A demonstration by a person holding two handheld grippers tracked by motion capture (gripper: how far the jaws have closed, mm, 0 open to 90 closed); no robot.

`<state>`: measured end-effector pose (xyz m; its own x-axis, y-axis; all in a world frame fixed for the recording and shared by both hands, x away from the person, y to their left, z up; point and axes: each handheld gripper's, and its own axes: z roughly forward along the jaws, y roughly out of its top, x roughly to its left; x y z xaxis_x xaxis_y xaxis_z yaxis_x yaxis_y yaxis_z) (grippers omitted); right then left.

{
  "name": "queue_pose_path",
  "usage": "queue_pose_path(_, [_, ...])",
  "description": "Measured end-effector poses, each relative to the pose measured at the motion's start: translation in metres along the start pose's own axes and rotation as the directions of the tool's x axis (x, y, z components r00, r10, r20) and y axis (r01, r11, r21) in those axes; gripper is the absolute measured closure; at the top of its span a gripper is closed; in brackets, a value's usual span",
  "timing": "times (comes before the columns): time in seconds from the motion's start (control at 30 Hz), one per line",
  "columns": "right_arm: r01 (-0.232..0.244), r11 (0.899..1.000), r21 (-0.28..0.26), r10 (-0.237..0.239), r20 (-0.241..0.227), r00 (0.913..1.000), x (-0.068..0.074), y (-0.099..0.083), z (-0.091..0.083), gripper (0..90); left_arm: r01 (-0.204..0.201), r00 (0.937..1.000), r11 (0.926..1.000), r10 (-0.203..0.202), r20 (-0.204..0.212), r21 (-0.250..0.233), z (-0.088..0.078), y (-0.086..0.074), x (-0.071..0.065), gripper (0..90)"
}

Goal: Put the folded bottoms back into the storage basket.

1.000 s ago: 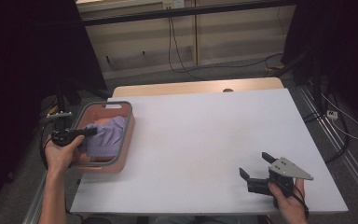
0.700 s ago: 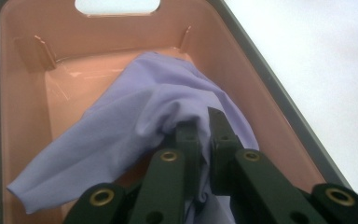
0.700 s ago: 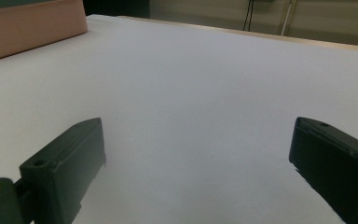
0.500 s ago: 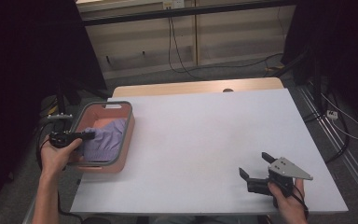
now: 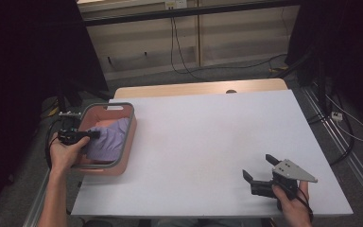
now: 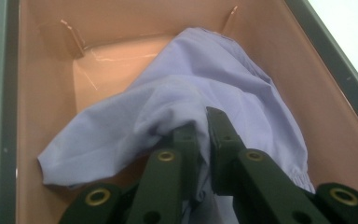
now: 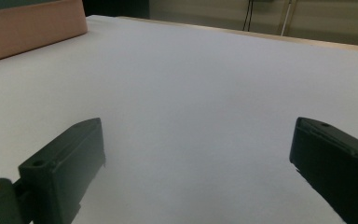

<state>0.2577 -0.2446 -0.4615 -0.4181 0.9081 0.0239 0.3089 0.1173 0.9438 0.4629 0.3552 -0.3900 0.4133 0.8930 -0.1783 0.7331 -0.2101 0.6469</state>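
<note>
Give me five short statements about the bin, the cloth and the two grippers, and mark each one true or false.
1. The left gripper is clamped on a fold of the lavender cloth. True.
2. The cloth lies spread out on the white table. False: it sits inside the pink bin at the table's left edge.
3. The right gripper has its jaws wide apart with nothing between them. True.
4. The right gripper hangs over the bin. False: it is at the table's near right corner, far from the bin.
5. The bin holds several toys beside the cloth. False: the cloth is the one thing seen in it.
</note>
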Motion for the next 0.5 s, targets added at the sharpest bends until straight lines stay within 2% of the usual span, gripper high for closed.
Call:
queue_pose_path(0.1, [-0.004,1.0,0.001,0.004,0.003,1.0,-0.001,0.0,0.0,2.7,0.011,0.9999,0.9999,-0.011,-0.01,-0.011,-0.005,-0.004,0.003,73.7])
queue_pose_path(0.17, [-0.004,1.0,0.0,0.004,0.002,1.0,-0.001,0.0,0.0,2.8,-0.001,0.9997,0.9998,0.0,-0.025,-0.02,-0.009,-0.006,0.004,68.8])
queue_pose_path(0.27, [-0.005,1.0,0.002,0.005,0.0,1.0,0.0,0.0,0.001,2.7,0.008,0.9984,0.999,-0.011,-0.056,-0.044,-0.018,-0.006,0.005,61.7])
queue_pose_path(0.37, [-0.004,1.0,0.002,0.004,0.002,1.0,0.0,0.0,0.002,2.7,0.008,0.996,0.9963,-0.015,-0.088,-0.086,-0.024,-0.004,0.005,50.5])
queue_pose_path(0.5, [-0.001,1.0,0.001,0.001,0.002,1.0,0.001,0.0,0.001,2.8,-0.006,0.9921,0.9893,-0.012,-0.125,-0.146,-0.03,0.001,0.001,40.9])
